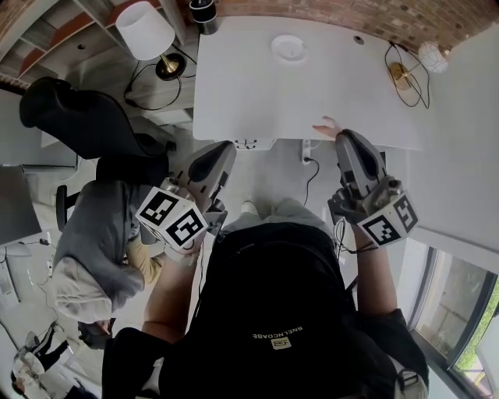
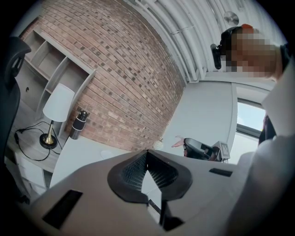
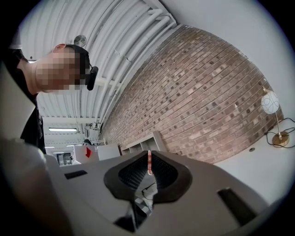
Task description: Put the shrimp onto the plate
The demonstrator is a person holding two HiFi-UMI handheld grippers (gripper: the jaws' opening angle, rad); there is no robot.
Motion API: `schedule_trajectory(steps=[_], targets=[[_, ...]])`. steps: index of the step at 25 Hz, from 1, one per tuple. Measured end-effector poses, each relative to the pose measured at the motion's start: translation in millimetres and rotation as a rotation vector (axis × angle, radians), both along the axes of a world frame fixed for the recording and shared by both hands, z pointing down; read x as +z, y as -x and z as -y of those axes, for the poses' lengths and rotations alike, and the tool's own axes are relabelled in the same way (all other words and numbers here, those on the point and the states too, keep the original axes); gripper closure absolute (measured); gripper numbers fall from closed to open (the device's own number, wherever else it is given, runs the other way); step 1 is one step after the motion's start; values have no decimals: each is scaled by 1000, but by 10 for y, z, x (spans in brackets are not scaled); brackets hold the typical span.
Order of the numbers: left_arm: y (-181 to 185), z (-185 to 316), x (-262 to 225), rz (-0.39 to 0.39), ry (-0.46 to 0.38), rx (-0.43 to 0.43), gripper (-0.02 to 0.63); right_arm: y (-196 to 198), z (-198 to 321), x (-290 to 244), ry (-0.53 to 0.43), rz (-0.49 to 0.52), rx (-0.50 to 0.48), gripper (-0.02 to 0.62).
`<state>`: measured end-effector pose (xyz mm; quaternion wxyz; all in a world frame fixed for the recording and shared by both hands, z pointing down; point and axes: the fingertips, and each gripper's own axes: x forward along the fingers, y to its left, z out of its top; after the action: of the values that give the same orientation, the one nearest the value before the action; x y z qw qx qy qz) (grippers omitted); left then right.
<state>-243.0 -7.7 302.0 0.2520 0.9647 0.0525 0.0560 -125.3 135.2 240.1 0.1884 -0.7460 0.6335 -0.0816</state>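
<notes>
A small white plate (image 1: 288, 47) lies near the far edge of the white table (image 1: 249, 93). My right gripper (image 1: 344, 135) reaches the table's near edge, shut on a pink shrimp (image 1: 325, 127) that sticks out past the tips to the left. In the right gripper view the shrimp (image 3: 149, 163) shows as a thin striped strip pinched between the jaws. The left gripper view sees the shrimp (image 2: 177, 143) at the right gripper's tip. My left gripper (image 1: 227, 147) hangs below the table's near edge, over the floor, shut with nothing in it.
A white-shaded lamp (image 1: 146, 30) and a black bottle (image 1: 204, 13) stand at the far left. A brass globe lamp (image 1: 431, 56) with a cable sits on the table's right end. A black chair (image 1: 82, 115) and a grey jacket (image 1: 97, 238) are to my left.
</notes>
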Motion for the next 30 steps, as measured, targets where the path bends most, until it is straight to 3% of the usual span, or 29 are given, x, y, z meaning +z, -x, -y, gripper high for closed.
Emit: schedule_trajectory(steps=[10, 30], targets=[[-174, 28, 76, 23, 13, -7, 603, -206, 74, 88, 12, 17, -7, 571], [-1486, 428, 163, 89, 6, -150, 603, -1812, 642, 260, -11, 84, -126, 571]])
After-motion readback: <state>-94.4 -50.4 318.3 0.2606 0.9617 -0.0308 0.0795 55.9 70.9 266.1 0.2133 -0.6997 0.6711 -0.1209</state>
